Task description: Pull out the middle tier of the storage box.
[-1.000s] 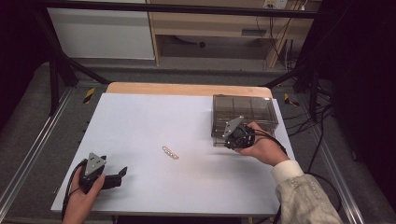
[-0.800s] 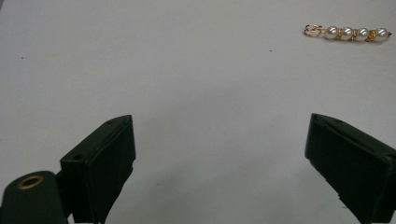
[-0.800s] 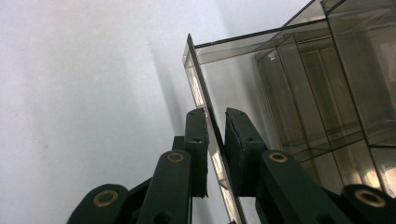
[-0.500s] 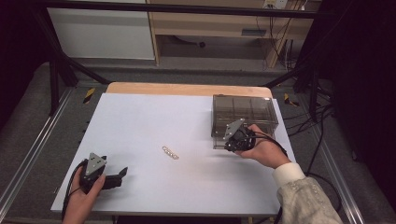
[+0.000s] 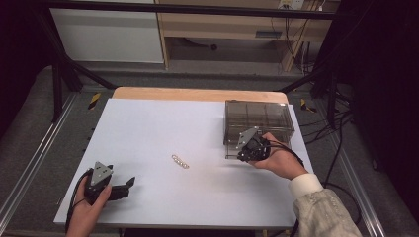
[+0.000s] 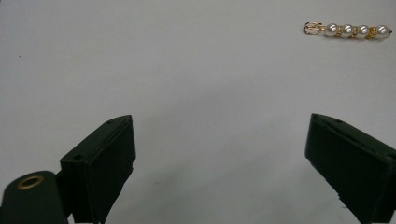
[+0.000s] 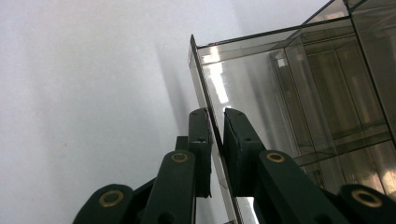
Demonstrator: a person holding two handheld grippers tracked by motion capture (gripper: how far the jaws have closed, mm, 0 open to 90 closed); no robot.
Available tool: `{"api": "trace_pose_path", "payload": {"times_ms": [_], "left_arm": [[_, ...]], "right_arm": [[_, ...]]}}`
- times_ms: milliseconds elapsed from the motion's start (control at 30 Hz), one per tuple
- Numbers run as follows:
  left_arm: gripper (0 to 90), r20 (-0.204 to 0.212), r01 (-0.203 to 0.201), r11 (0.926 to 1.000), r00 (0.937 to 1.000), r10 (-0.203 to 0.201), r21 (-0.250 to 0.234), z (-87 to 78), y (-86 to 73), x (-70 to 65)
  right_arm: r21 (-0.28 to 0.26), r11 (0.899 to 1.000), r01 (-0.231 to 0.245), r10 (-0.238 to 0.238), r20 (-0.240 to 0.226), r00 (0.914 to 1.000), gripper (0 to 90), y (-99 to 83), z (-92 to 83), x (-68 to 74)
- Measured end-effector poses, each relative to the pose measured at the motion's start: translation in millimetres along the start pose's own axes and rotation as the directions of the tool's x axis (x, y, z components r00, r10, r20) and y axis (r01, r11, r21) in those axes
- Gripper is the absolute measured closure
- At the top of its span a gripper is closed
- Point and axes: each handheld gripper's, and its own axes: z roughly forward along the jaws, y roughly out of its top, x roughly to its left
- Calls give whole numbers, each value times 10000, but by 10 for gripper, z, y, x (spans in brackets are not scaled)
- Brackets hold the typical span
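A smoky clear box with inner dividers stands at the table's right back. My right gripper is at its front left corner. In the right gripper view the two jaws are shut on the box's thin front wall, one pad on each side. A short pearl and gold piece lies in the middle of the table. My left gripper rests near the front left, open, with bare table between its jaws. The pearl piece lies ahead of it to the right.
The white table top has a wooden strip along its back edge. Metal rails run along both sides. Cables hang by the right edge. A cabinet stands behind the table.
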Motion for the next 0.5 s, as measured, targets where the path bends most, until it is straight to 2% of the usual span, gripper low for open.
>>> {"api": "trace_pose_path", "payload": {"times_ms": [367,500], "left_arm": [[85,-32,-1,10000,10000,1,10,1,-1,1],[85,-33,3,10000,10000,-3,3,-1,0,1]], "right_arm": [[-98,9999,-57,58,35,10000,812,-11,2,18],[-365,9989,-300,306,164,9994,755,-31,-21,22]]}}
